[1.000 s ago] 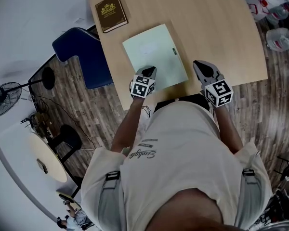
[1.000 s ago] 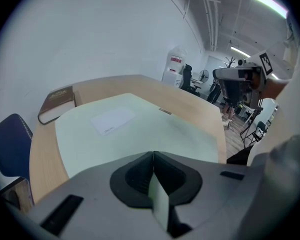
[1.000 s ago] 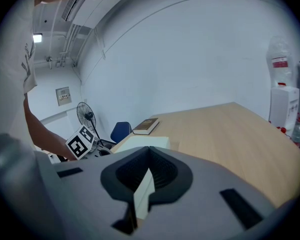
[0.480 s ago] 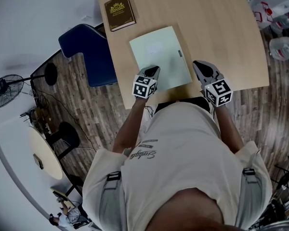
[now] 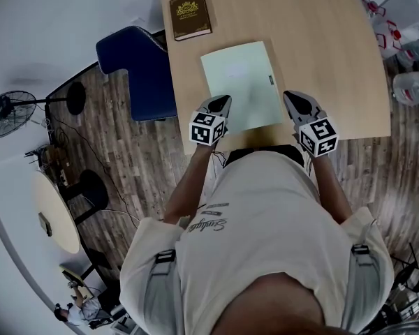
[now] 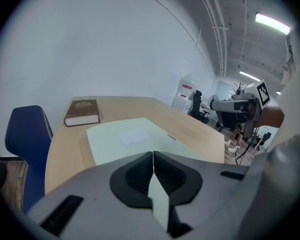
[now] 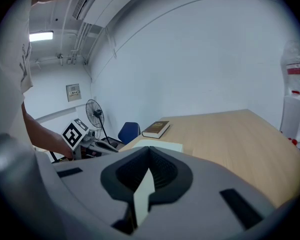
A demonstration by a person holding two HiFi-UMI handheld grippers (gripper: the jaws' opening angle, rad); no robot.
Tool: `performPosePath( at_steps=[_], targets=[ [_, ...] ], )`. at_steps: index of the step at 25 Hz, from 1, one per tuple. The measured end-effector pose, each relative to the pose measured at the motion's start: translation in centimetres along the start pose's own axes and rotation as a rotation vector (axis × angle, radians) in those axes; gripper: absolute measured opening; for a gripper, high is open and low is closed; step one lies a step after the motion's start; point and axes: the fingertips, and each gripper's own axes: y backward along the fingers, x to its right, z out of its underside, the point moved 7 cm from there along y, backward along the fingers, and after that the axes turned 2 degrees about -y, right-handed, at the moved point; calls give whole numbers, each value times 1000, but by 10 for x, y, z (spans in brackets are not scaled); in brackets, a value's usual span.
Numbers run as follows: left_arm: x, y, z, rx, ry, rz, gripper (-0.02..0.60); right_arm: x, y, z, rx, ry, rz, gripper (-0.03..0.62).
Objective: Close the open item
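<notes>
1. Here, the person stands at the near edge of the desk (image 5: 321, 40), both forearms reaching forward and down from the body, one gripper in each hand.
2. The left gripper (image 5: 222, 100) points away from the person. Its tip is over the near left corner of the pale green folder (image 5: 241, 86), and its marker cube faces up by the desk's edge.
3. In the left gripper view, the left gripper (image 6: 153, 154) has its jaws pressed together along a thin line, with nothing between them. The folder (image 6: 130, 136) lies just ahead of them.
4. The right gripper (image 5: 291, 95) is held level with the left one, tip just beside the folder's near right edge and over bare desk. Whether it touches the wood I cannot tell.
5. In the right gripper view, the right gripper (image 7: 149, 151) also has its jaws closed on each other and holds nothing.
6. The folder lies flat near the middle of the desk's near side, between the two grippers, one pale green face up with a faint label and a small dark tab at its right edge.
7. A brown book (image 5: 190, 15) lies closed near the far left corner, well apart from the folder.
8. A blue chair (image 5: 136, 72) stands beside the desk's left edge.
</notes>
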Motion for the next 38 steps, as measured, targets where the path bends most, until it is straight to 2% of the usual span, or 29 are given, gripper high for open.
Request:
performPosePath(
  at_steps=[8,15,20,25,29,38],
  targets=[
    [-8,43,-19,133,8,-64,15,-20,-4,-22,9,102,-38,-5],
    [-4,80,-56,247,-92,-118,15,-35,-8,-41,27,176,-72,-5],
    [-2,105,-89,346,-112,-135,15,-42,-13,-62,47,220,-100,-5],
    [-7,128,-116,417,-125,-155,15,-51,-14,-91,103,254,-115,-5],
    [-9,148,-143,497,-117,-140,15,-50,-12,-119,147,321,-97,-5],
    [-5,175,-186,598,-184,-169,15,-48,11,-184,274,432,-65,-5]
  ],
)
